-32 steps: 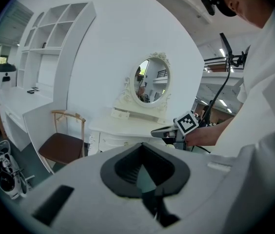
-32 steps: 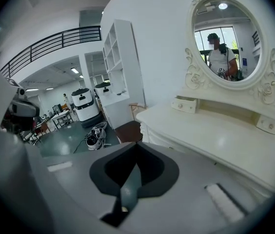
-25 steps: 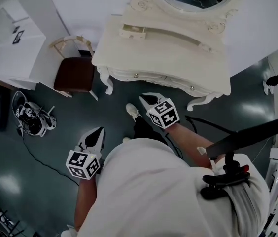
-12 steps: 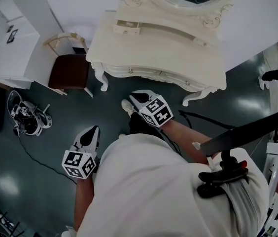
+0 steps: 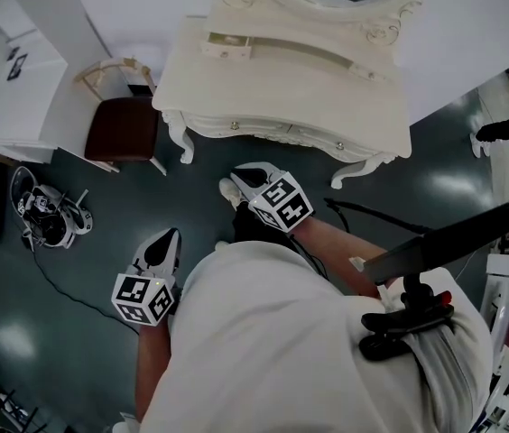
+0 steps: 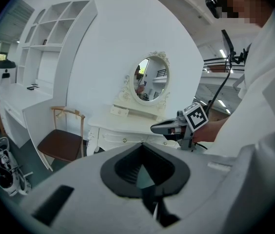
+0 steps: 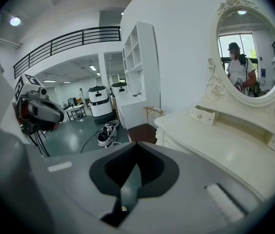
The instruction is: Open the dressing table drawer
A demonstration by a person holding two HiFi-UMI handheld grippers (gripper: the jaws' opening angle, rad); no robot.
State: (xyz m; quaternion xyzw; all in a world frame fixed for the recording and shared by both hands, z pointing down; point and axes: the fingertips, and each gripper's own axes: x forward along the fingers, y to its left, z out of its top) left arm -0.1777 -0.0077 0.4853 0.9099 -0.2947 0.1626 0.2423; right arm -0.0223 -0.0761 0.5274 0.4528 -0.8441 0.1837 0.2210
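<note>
The cream dressing table (image 5: 282,79) with its oval mirror stands at the top of the head view. Its drawer front (image 5: 268,133) is closed and carries two small knobs (image 5: 234,125). My right gripper (image 5: 244,176) is shut and empty. It hovers above the floor, short of the drawer front and touching nothing. My left gripper (image 5: 172,238) hangs lower left, further from the table, jaws together and empty. The left gripper view shows the table (image 6: 123,130) ahead and the right gripper (image 6: 159,128) beside it. In the right gripper view the tabletop (image 7: 225,145) lies to the right.
A wooden chair with a brown seat (image 5: 124,129) stands left of the table, against a white shelf unit (image 5: 6,70). A heap of gear and cable (image 5: 51,219) lies on the dark floor at left. A black stand (image 5: 444,246) rises at right. A small box drawer (image 7: 203,115) sits on the tabletop.
The right gripper has edged a little left and toward the table's front. The left gripper has stayed where it was. Both remain shut.
</note>
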